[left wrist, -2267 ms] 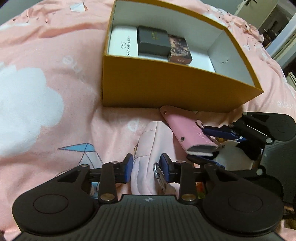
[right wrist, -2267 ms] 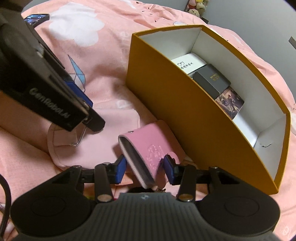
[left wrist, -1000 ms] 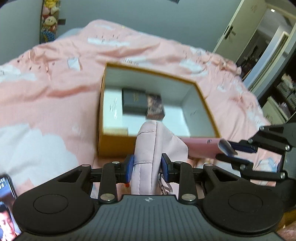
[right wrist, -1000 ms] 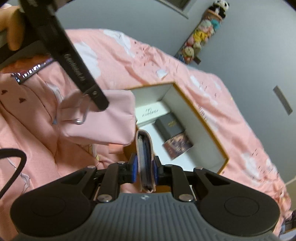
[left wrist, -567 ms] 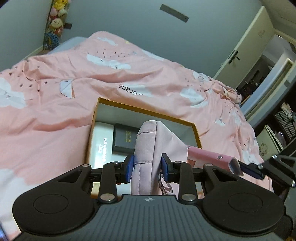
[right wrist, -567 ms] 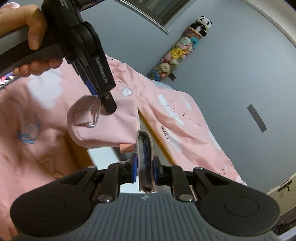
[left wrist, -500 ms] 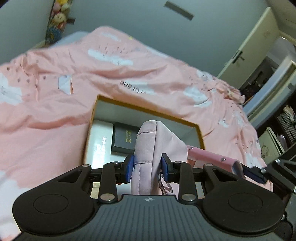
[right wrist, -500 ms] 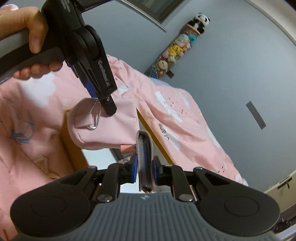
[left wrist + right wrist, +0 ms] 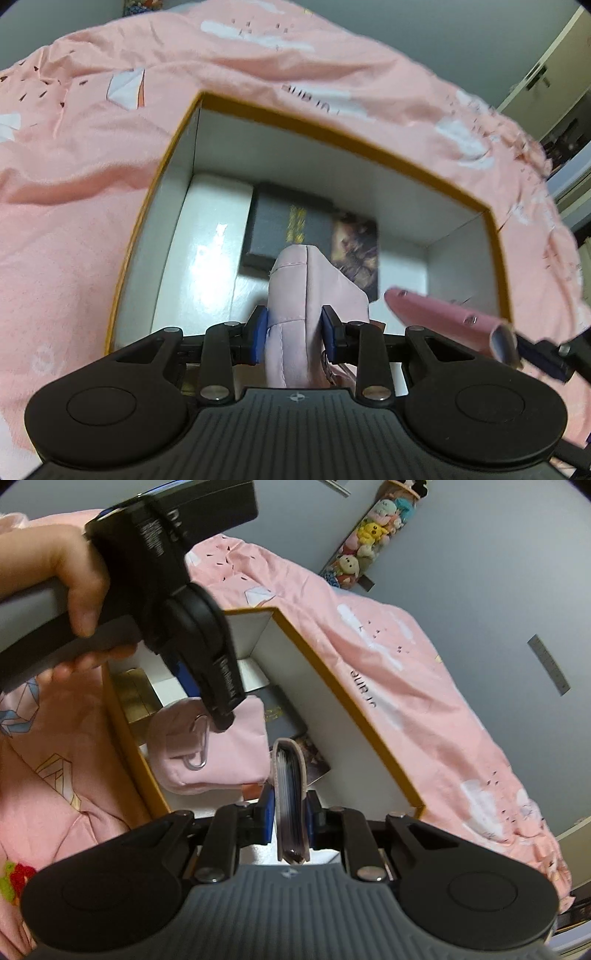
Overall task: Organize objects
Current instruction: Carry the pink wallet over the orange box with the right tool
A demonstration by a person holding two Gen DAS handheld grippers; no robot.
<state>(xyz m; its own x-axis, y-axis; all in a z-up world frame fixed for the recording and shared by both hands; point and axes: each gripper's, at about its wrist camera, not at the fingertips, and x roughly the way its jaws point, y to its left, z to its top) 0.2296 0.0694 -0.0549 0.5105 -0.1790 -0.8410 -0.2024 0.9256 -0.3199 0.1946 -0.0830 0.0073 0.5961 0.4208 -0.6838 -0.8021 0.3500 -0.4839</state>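
My left gripper (image 9: 295, 334) is shut on a pale pink fabric pouch (image 9: 306, 295), which hangs over the inside of the mustard-yellow box (image 9: 155, 192). Seen from the right wrist, the same pouch (image 9: 221, 753) with its metal clip (image 9: 199, 746) dangles below the left gripper's fingers (image 9: 221, 716), which a hand (image 9: 70, 579) carries. My right gripper (image 9: 290, 814) is shut on a pink card wallet (image 9: 290, 794), held edge-up above the box's right half; that wallet (image 9: 443, 317) enters the left wrist view from the right. Inside the box lie a white case (image 9: 207, 251), a dark grey box (image 9: 288, 225) and a picture card pack (image 9: 358, 243).
The yellow box (image 9: 332, 679) rests on a pink quilt (image 9: 74, 166) with white clouds. A row of plush toys (image 9: 369, 528) hangs on the grey wall. A doorway (image 9: 546, 81) shows at the far right. A gold-coloured item (image 9: 133, 698) lies in the box's near-left corner.
Both grippers have come forward and lower over the box with their loads; the box now fills both views. The pouch and the wallet now hang inside the box's rim.
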